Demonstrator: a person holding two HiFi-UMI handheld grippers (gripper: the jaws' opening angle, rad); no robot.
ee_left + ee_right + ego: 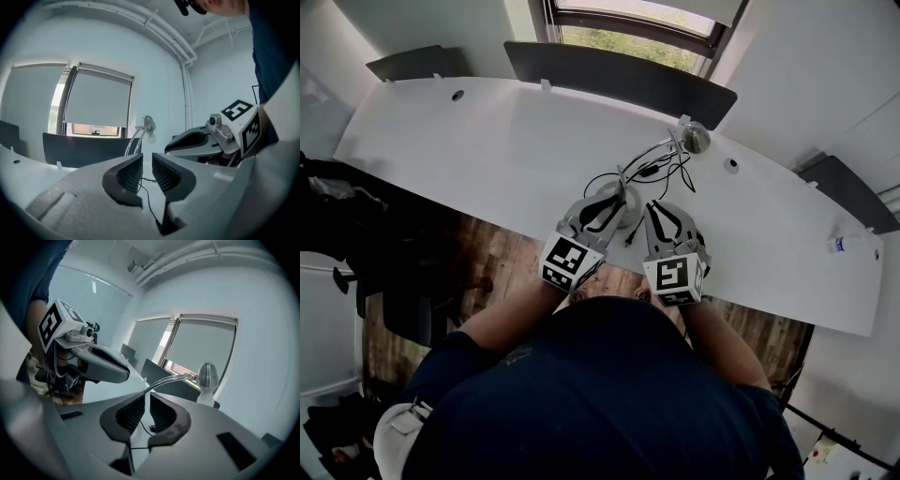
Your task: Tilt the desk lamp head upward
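Observation:
A silver desk lamp stands on the white desk [487, 159], its small bell-shaped head [695, 138] at the end of a thin curved arm [647, 155]. A black cable [670, 173] loops on the desk around the lamp's foot. My left gripper [614, 199] and right gripper [661, 211] are side by side at the desk's near edge, short of the head. The left gripper view has the lamp head [148, 123] beyond the left gripper [147, 169], whose jaws stand a narrow gap apart around nothing. The lamp head [207, 373] rises beyond the right gripper [147, 409], its jaws closer still and empty.
Dark partition panels [619, 80] line the desk's far edge under a window [637, 23]. A small bottle [846, 243] lies at the desk's right end. Cable holes [457, 95] pierce the desktop. A dark chair [356, 244] stands on the wood floor at the left.

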